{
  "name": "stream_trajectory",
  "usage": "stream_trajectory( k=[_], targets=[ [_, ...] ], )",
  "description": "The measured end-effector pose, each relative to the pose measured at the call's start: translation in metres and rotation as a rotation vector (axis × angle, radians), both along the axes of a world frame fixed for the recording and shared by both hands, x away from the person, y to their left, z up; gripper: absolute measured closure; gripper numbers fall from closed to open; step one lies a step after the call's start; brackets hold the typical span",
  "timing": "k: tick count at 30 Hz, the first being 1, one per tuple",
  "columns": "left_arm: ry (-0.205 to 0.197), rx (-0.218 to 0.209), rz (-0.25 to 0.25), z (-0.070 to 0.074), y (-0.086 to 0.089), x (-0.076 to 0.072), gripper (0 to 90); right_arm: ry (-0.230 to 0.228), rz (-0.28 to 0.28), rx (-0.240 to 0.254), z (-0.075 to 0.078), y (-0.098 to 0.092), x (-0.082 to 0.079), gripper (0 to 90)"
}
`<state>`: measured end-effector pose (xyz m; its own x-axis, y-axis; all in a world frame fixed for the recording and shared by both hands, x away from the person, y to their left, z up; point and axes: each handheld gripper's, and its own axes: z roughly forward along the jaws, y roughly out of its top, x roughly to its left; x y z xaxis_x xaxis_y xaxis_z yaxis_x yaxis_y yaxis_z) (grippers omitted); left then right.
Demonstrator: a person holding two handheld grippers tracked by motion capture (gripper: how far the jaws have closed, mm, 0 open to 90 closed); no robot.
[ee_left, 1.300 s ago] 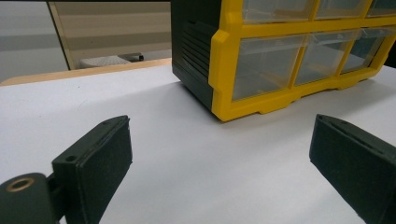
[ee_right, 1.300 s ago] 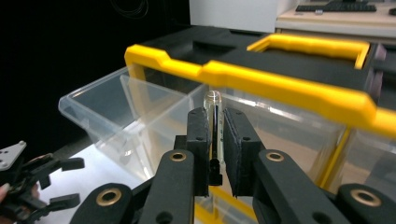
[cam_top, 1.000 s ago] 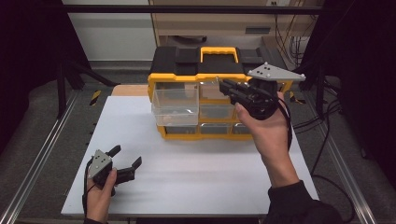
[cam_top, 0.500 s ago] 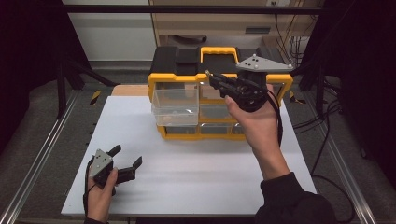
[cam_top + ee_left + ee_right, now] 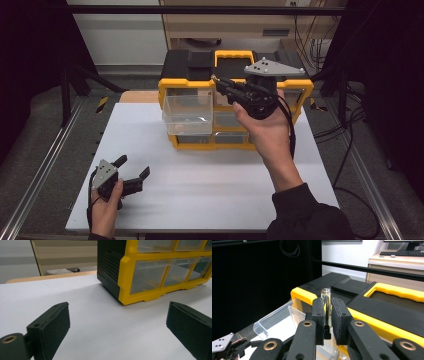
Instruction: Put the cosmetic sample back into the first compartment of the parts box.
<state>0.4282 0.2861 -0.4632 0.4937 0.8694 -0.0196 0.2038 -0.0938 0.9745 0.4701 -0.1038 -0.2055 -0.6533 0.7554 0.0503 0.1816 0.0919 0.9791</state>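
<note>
high view: your right gripper [image 5: 220, 82] hovers above the yellow and black plastic drawer organiser [image 5: 235, 102], over its top left corner, just above the pulled-out clear plastic drawer [image 5: 187, 114]. in the right gripper view its jaws are clamped narrowly on a small clear cylindrical tube with a black end [image 5: 326, 307], held upright between the pads. your left gripper [image 5: 134, 176] rests low on the white table top [image 5: 200, 185], jaws spread wide, nothing between them, well apart from the organiser.
</note>
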Motion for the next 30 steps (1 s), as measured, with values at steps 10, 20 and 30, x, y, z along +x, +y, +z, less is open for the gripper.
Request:
stream_trajectory(
  k=[10, 20, 30],
  targets=[
    [0.001, 0.002, -0.007, 0.0, -0.001, 0.0, 4.8, 0.009, 0.021, -0.009, -0.003, 0.012, 0.001, 80.9],
    [0.001, 0.005, -0.007, 0.0, -0.001, 0.0, 4.8, 0.009, 0.039, -0.02, -0.005, 0.019, 0.0, 80.9],
    [0.0, 0.006, -0.001, 0.0, -0.001, 0.0, 4.3, 0.013, 0.047, -0.031, -0.008, 0.024, 0.002, 80.9]
  ],
)
